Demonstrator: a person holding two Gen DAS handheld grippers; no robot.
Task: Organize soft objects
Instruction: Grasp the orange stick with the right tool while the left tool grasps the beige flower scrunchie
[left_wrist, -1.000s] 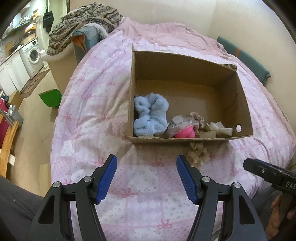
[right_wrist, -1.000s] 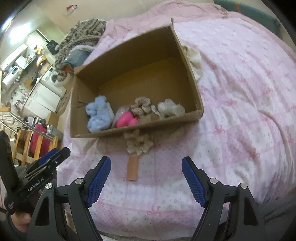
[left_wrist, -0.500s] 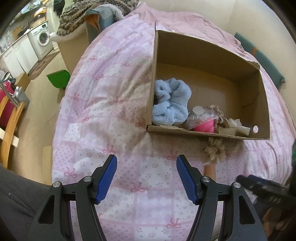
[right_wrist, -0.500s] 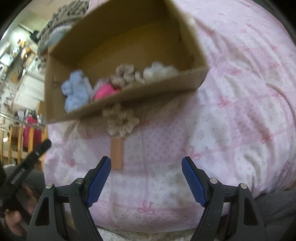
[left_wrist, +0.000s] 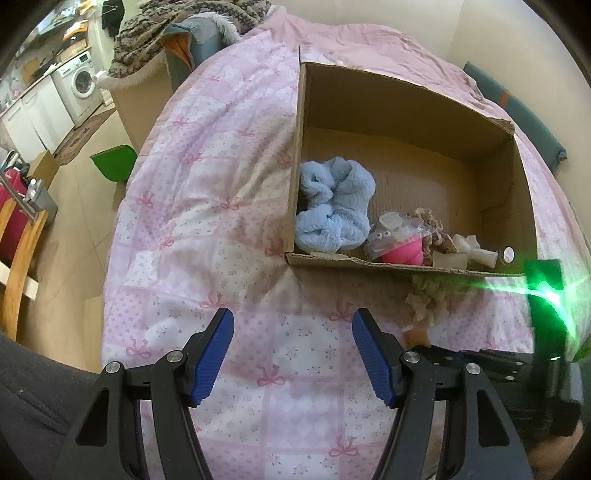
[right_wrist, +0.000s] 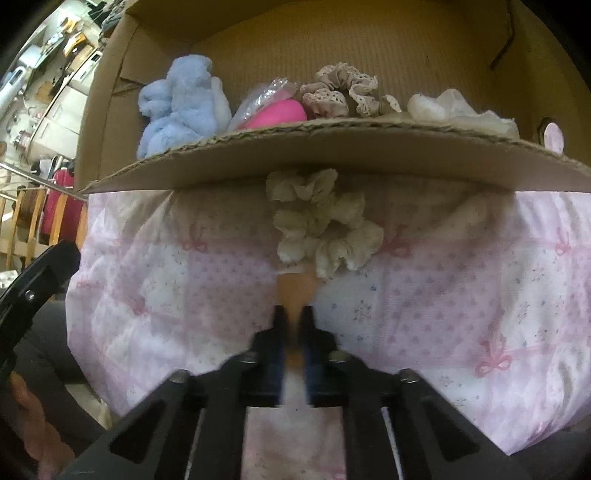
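right wrist view: the right claw (right_wrist: 293, 325) sits low over a bed (right_wrist: 461, 280) covered in a pink patterned quilt. its two blue-padded fingers (right_wrist: 277, 332) are drawn close together, pinching the near end of a tan cardboard tag (right_wrist: 297, 290). the tag runs forward to a cream ruffled scrunchie (right_wrist: 325, 225), which lies on the quilt just in front of a cardboard box (right_wrist: 295, 162), touching its near wall.

inside the box, along the near wall, from left to right: a light blue plush toy (right_wrist: 181, 103), a pink toy in a clear plastic bag (right_wrist: 275, 110), a beige lace scrunchie (right_wrist: 340, 92) and a white soft item (right_wrist: 454, 109). the rest of the box floor is bare cardboard.

left wrist view: the left claw (left_wrist: 291, 354) hangs above the quilt, near the box's left front corner, its blue pads (left_wrist: 214, 358) spread wide with nothing between them. the box (left_wrist: 299, 147) lies ahead and to the right, the blue plush toy (left_wrist: 336, 206) in its near left corner. the cream scrunchie (left_wrist: 426, 299) shows just outside the front wall, with the right claw's black frame below it. a green glare streaks the right edge. a washing machine (left_wrist: 83, 88) stands far left.
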